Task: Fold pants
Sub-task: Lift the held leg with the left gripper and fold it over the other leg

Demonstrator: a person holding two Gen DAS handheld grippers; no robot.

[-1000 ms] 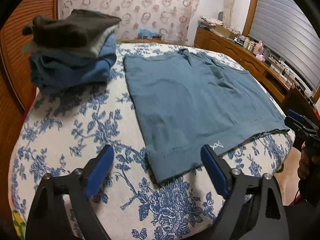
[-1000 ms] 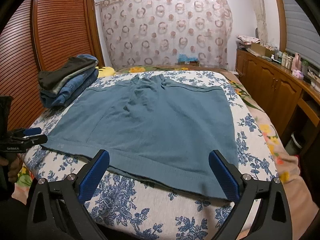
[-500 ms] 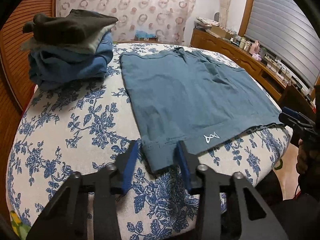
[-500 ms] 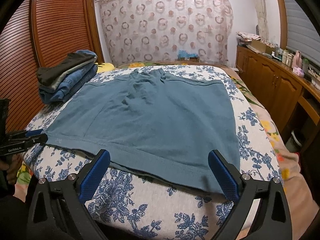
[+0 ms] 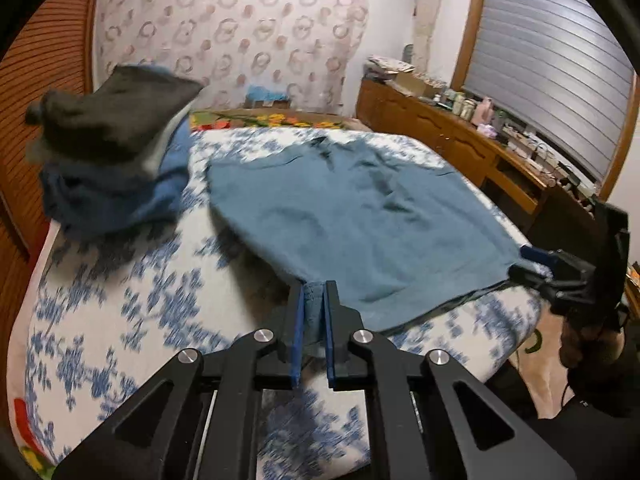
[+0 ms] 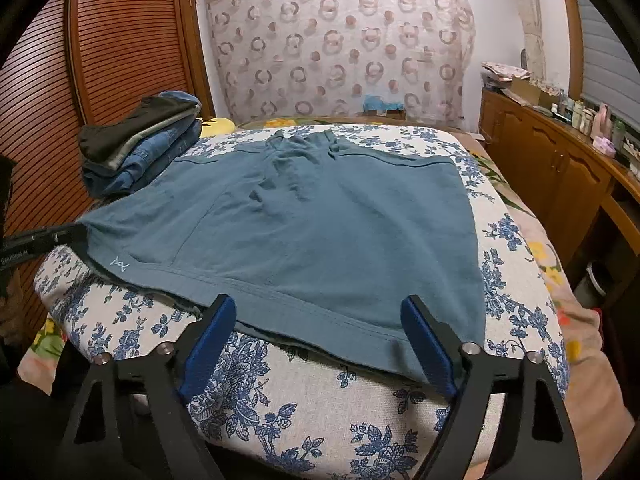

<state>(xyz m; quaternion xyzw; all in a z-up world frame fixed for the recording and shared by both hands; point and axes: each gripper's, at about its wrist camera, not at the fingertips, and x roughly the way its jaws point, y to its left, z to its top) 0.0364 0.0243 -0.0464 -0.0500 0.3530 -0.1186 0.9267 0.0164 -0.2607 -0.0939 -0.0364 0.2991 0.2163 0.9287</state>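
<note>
Teal-blue pants (image 6: 320, 232) lie spread flat on the floral bed, waistband toward me; they also show in the left wrist view (image 5: 360, 216). My left gripper (image 5: 314, 300) is shut on the pants' near left corner, which is lifted off the bed; it shows at the left edge of the right wrist view (image 6: 52, 236). My right gripper (image 6: 320, 320) is open, its blue pads on either side of the near hem close to the right corner. In the left wrist view the right gripper (image 5: 532, 264) sits at the pants' other corner.
A stack of folded clothes (image 6: 140, 148) sits at the bed's far left, beside a wooden louvered wardrobe (image 6: 120, 40). A wooden cabinet (image 6: 560, 168) with bottles runs along the right. The floral bedsheet (image 6: 300, 420) drops off at the near edge.
My left gripper closed on the pants' near left corner and lifted it, pulling the cloth taut. My right gripper moved forward and now straddles the near hem, still open.
</note>
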